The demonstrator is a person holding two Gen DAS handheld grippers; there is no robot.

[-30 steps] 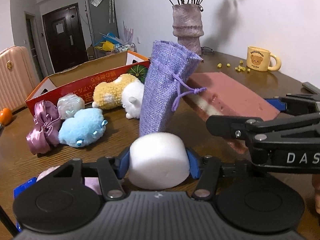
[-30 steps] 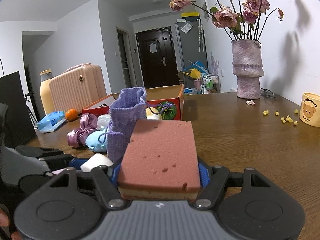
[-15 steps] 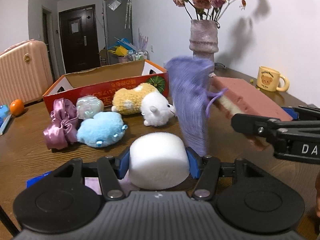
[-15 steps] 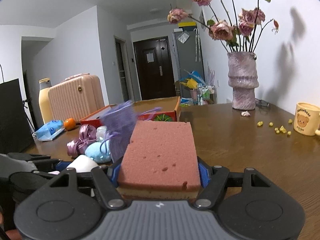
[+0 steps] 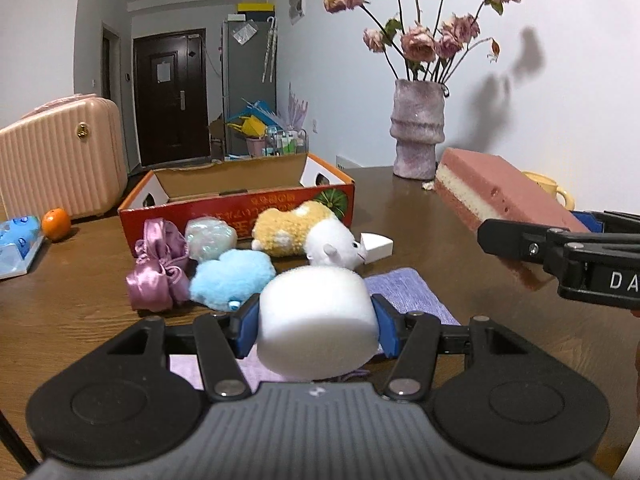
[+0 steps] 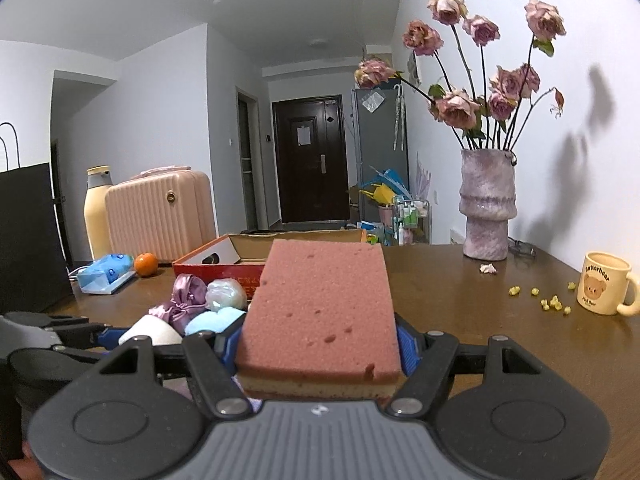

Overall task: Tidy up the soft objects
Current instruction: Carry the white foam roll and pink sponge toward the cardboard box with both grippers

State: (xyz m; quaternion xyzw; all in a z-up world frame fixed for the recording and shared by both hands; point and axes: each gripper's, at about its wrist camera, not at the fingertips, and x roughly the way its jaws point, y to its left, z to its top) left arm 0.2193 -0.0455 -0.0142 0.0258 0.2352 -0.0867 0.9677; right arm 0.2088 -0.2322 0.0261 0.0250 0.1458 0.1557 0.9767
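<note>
Soft objects are mostly not sorted yet, as far as I can judge. I use the red cardboard box (image 5: 240,200) as my landmark: its inside looks empty from both views, so nothing seems to be put away.

My left gripper (image 5: 316,320) has its fingers clamped on a white foam cylinder (image 5: 316,316), held above the counter (image 5: 60,320) in front of the box. My right gripper (image 6: 320,344) has its fingers pressed on a pink sponge block (image 6: 320,300) with a cream layer in its side; it is held in the air, to the right of the box.

Just in front of the box lie a pink satin pouch (image 5: 158,268), a shiny pale ball (image 5: 210,236), a light blue plush (image 5: 232,278) and a yellow and white plush animal (image 5: 304,236), close together and some touching. A purple fabric bag (image 5: 404,292) lies flat on the counter, nearer to me than the plush toys, partly under the foam cylinder.

I think two items are in hand and five wait on the counter, so the task is near its beginning. Where the items should go I cannot tell for sure; the box is my guess.
</note>
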